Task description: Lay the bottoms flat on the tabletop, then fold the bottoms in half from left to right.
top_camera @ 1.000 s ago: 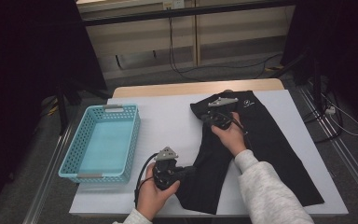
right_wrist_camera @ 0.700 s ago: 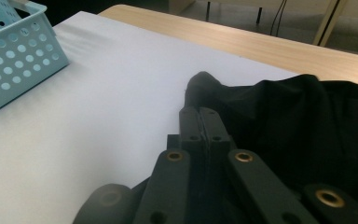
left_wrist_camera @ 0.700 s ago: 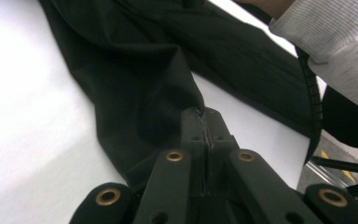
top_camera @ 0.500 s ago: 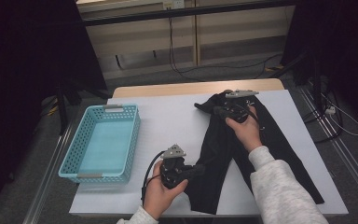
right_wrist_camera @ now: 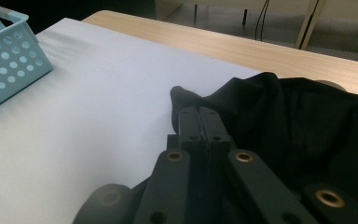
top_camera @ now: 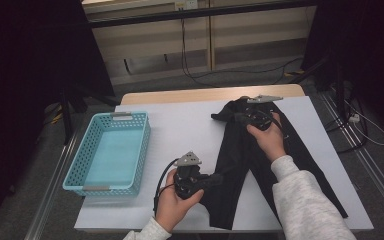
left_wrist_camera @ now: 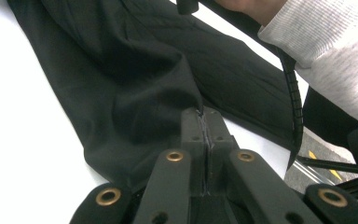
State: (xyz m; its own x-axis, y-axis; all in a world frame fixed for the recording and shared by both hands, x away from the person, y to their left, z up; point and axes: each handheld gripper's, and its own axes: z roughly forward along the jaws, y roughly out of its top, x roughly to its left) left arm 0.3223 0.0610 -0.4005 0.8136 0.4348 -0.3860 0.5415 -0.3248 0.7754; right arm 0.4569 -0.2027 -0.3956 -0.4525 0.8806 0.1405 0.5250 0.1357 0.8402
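A pair of black trousers lies across the right half of the white table. My left gripper is shut on the cloth at the near leg's edge, its jaws pressed together on a fold. At the far end, my right gripper is shut on the waist corner of the trousers, pulling that corner toward the table's middle. The other leg runs under the person's right sleeve to the near right edge.
A light blue plastic basket stands on the table's left side with nothing in it. A bare wooden strip runs along the far edge. Cables lie on the floor behind and to the right of the table.
The right gripper has carried the waist corner farther back and a little up, narrowing the trousers into a fold. The left gripper has kept its grip on the near leg and barely moved.
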